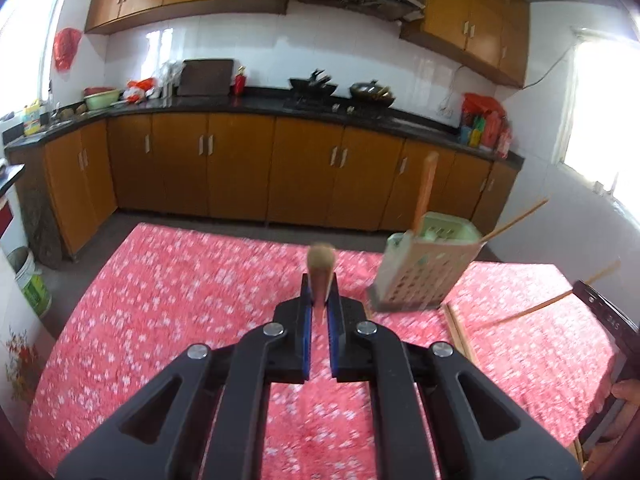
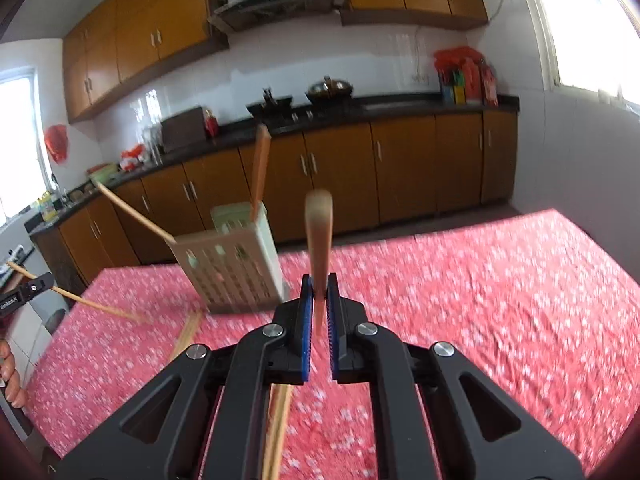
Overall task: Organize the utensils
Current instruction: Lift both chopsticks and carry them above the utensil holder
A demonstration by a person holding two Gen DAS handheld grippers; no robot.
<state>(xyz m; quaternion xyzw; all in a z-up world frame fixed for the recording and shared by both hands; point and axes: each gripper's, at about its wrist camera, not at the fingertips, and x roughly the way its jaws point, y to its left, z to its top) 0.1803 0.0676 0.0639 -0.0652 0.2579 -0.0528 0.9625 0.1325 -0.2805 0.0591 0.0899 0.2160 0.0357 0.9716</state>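
- Utensil holder (image 2: 236,264) stands on the red tablecloth (image 2: 480,300), one wooden handle (image 2: 260,168) already inside.
- Right gripper (image 2: 319,300) pinches a wooden utensil (image 2: 319,232); left gripper (image 1: 319,300) pinches a chopstick (image 1: 320,276).
- Advice: align each upright over the opening before release.

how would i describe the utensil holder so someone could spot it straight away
Start at the table under the red flowered cloth, in front of the brown kitchen cabinets. Toward its far edge stands the utensil holder, a pale slotted plastic basket. An orange handle and a chopstick stick out of its top, and nothing else on the cloth stands upright.
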